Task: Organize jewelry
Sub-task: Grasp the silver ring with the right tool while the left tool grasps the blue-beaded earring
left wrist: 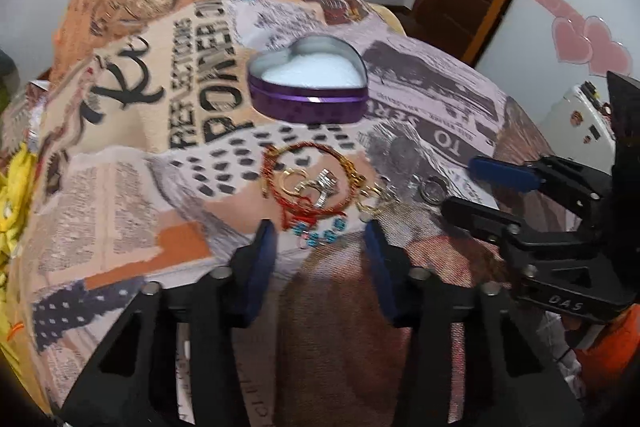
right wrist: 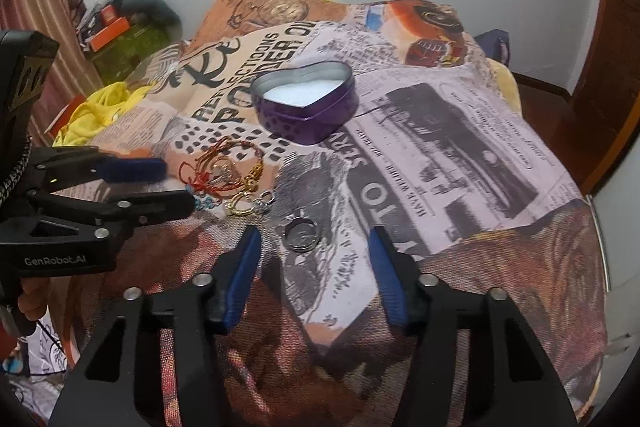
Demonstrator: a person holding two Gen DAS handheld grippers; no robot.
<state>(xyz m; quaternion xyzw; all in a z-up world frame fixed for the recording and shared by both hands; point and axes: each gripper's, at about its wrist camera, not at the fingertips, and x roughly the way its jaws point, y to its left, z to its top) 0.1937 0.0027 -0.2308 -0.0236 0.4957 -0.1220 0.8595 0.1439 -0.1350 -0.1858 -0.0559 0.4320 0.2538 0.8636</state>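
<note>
Both claws stand wide open and empty: the right claw (right wrist: 314, 263) brackets the lone silver ring (right wrist: 301, 230), seemingly to pinch it, while the left claw (left wrist: 320, 251) hovers by the tangled bracelets and rings (left wrist: 310, 183). Beyond on the printed blanket (right wrist: 460, 147), the purple heart tin (right wrist: 306, 103) sits lidless, likely to receive them.

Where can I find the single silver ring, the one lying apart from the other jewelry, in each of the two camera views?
Left wrist view: the silver ring lies right of centre, beside the right claw.
Right wrist view: the ring lies low in the centre, ahead of the open right claw.
Shared landmark: the purple heart-shaped tin, beyond the ring in both views.
</note>
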